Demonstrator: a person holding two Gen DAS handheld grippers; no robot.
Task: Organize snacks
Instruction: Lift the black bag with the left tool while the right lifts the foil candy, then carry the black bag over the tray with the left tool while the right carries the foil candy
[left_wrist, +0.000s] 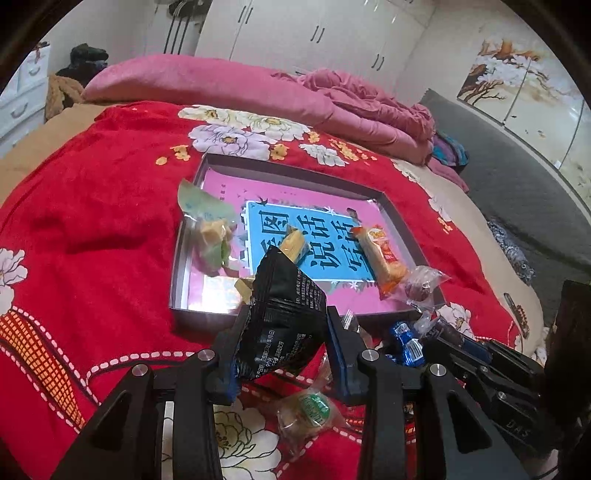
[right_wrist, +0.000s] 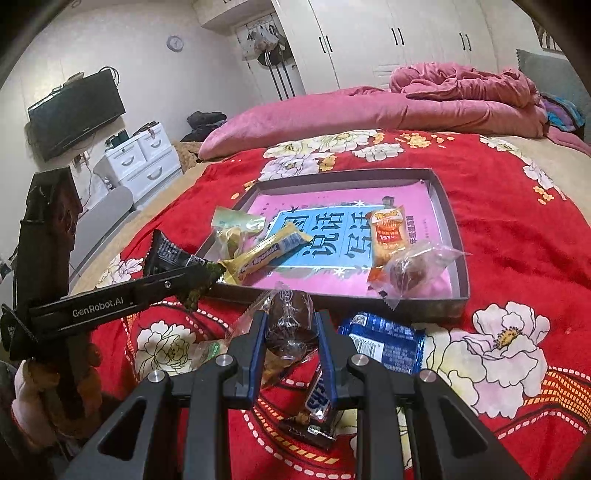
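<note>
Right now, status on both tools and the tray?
Left tool shut on black packet. Right tool shut on clear-wrapped brown snack. Tray ahead holds four snacks, room left. Nothing blocking.

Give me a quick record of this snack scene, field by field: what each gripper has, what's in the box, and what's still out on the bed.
left gripper: shut on black snack packet
right gripper: shut on clear-wrapped brown snack
box: yellow bar, orange packet, green bag, clear-wrapped brown ball
left on blanket: blue packet, Snickers bar, green-label pastry
</note>
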